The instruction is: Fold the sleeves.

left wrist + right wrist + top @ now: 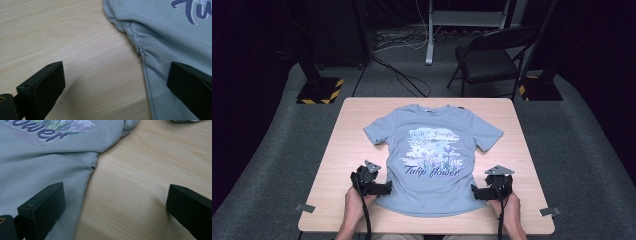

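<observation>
A light blue T-shirt point(432, 155) with a flower print and the words "Tulip flower" lies flat, face up, on the wooden table point(347, 135), collar at the far side. My left gripper point(384, 189) is open at the shirt's lower left side seam point(142, 53); one jaw stands over bare wood, the other over the cloth. My right gripper point(476, 192) is open at the lower right side edge point(93, 166), again with one jaw over the shirt point(37, 170) and one over the wood. Neither holds anything.
A black folding chair point(492, 55) stands beyond the table's far right corner. Black stands with yellow-striped bases point(319, 90) flank the far side, and cables run across the grey floor. Small tape tabs point(304, 207) mark the near table corners.
</observation>
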{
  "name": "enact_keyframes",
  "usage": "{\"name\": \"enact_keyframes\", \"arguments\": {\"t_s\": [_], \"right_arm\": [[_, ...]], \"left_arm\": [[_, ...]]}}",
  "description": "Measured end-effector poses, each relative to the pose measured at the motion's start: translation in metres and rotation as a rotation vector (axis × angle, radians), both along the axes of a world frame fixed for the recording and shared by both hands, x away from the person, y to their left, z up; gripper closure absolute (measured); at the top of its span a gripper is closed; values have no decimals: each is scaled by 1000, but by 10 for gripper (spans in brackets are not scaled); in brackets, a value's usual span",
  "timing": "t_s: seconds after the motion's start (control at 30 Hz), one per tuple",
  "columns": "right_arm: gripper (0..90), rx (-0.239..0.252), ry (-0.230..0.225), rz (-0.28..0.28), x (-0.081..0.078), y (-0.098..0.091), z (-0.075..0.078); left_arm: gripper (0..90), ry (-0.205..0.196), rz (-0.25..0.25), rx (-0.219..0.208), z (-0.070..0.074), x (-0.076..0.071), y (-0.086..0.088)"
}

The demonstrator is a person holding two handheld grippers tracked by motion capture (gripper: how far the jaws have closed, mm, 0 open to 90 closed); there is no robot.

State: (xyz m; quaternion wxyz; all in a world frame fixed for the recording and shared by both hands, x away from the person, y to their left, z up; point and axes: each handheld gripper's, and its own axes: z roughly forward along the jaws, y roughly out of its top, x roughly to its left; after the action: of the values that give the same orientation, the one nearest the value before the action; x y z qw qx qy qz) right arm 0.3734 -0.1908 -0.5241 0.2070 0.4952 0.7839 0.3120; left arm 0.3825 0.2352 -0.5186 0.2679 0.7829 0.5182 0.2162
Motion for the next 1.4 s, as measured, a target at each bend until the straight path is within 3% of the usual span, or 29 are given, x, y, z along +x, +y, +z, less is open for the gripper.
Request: {"name": "enact_keyframes", "arguments": {"t_s": [0.37,1.4], "right_arm": [[14,10,4,16,-5,1,-1],[14,16,2,42,-21,1,-2]], "left_arm": [[16,7,1,13,1,-8,3],[25,14,-8,-3,0,-23,7]]}}
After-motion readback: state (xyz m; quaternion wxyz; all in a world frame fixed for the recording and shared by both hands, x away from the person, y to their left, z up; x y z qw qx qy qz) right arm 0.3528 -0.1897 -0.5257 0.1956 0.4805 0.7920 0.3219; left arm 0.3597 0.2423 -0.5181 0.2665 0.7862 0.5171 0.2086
